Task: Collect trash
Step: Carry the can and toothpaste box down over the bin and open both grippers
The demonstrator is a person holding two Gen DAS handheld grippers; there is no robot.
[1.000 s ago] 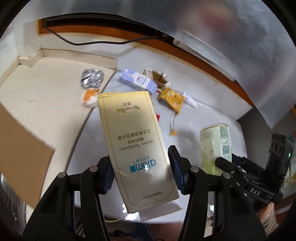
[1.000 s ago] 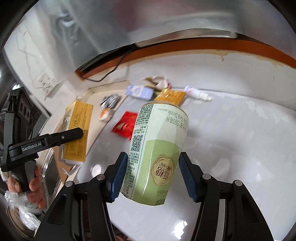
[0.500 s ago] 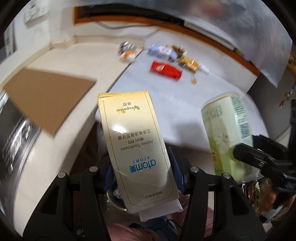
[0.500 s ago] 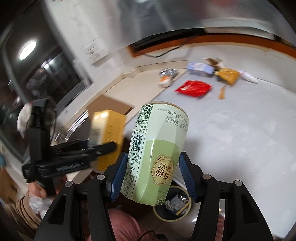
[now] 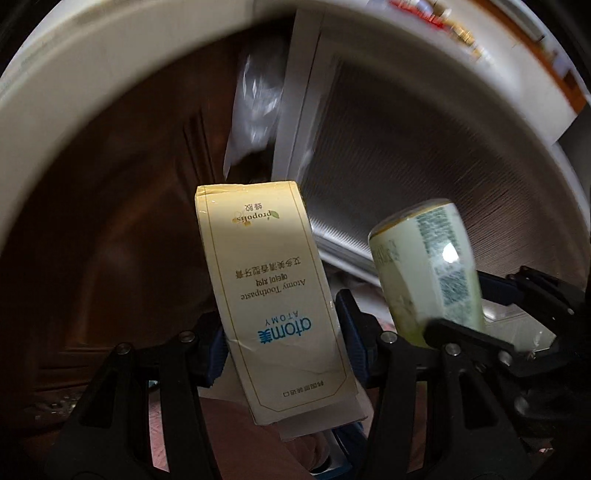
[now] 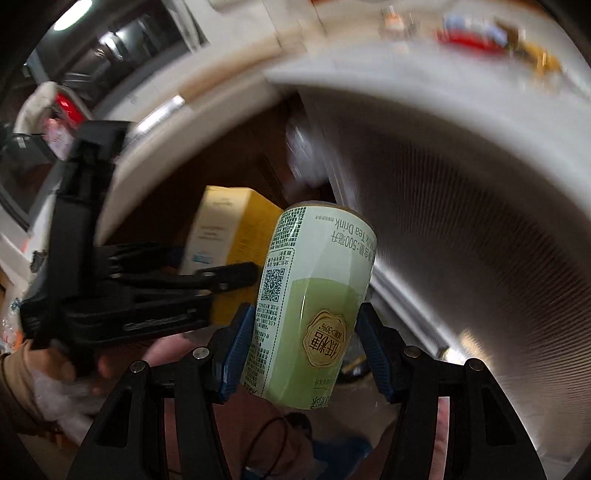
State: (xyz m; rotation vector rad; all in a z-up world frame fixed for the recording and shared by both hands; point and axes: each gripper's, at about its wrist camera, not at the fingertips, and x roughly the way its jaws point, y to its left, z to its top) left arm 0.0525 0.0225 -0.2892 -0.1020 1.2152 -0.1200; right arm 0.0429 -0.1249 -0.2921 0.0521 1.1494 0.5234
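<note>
Between the blue pads of the left gripper [image 5: 280, 341] sits a yellow toothpaste box [image 5: 271, 295]. The pads press on both of its sides, so the gripper is closed on it. Just to its right, the right gripper [image 6: 303, 349] is closed on a pale green milk tea can [image 6: 314, 306], one pad on each side. The box and the can are close together but I cannot tell if they touch. A hand [image 6: 88, 365] in a brown sleeve holds the left gripper's handle.

Both grippers point down, below the edge of the white surface [image 5: 480, 66]. The step looks like carrying two bits of trash to a bin. No bin can be seen for sure; it is dark and blurry under the grippers. The next move calls for finding the bin, holding each thing over its mouth, then opening the pads so the thing drops in. The can is round and smooth, so it could roll away if it misses.

Far ahead of the grippers, up on the surface, more trash is waiting: a red wrapper [image 6: 469, 37] and some small yellow bits. Past the toothpaste box is dark brown wood and a ribbed grey panel [image 5: 424, 158]. A round ceiling light [image 6: 72, 16] shines in the room.
</note>
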